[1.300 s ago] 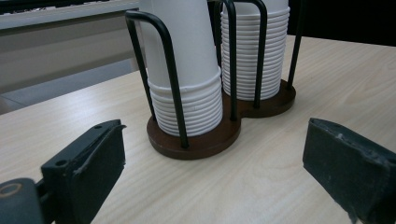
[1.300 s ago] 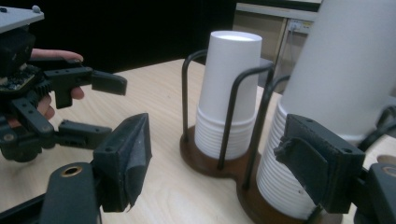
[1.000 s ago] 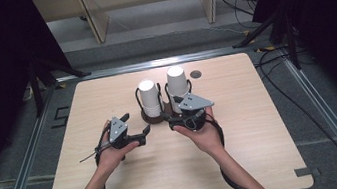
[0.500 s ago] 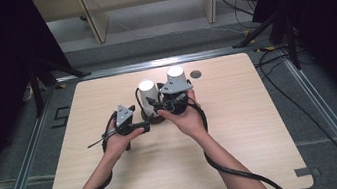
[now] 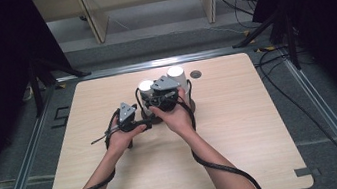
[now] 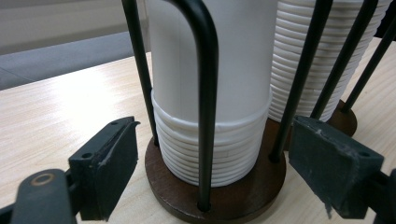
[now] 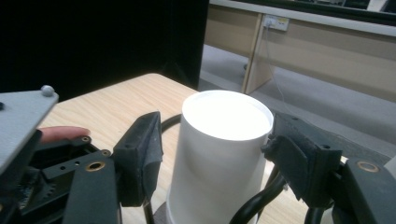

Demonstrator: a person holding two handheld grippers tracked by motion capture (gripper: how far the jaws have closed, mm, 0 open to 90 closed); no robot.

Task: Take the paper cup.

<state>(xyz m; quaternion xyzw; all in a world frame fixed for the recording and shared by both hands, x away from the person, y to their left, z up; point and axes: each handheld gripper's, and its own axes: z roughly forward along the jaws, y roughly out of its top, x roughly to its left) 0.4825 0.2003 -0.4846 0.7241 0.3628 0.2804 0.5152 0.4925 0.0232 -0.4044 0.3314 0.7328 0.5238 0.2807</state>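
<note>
Pale wooden table [image 5: 242,129], two stacks of white paper cups in a black wire rack.

Left stack [image 6: 212,102] and right stack [image 6: 308,51] both stand mid-table on round dark wooden bases [image 6: 219,191]. Left gripper [image 6: 215,172] has just been closing; its jaws flank a base, not pressing. Right gripper [image 7: 217,154] has its jaws clamped on the top white cup [image 7: 219,149].

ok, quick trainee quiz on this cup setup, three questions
1. How many cup stacks stand in the wire rack?
2. True or false: the rack's rods are white.
3. The cups stand: A rim up, B rim down, C on their sides.
Key: 1 two; 2 false, they are black; 3 B.
</note>
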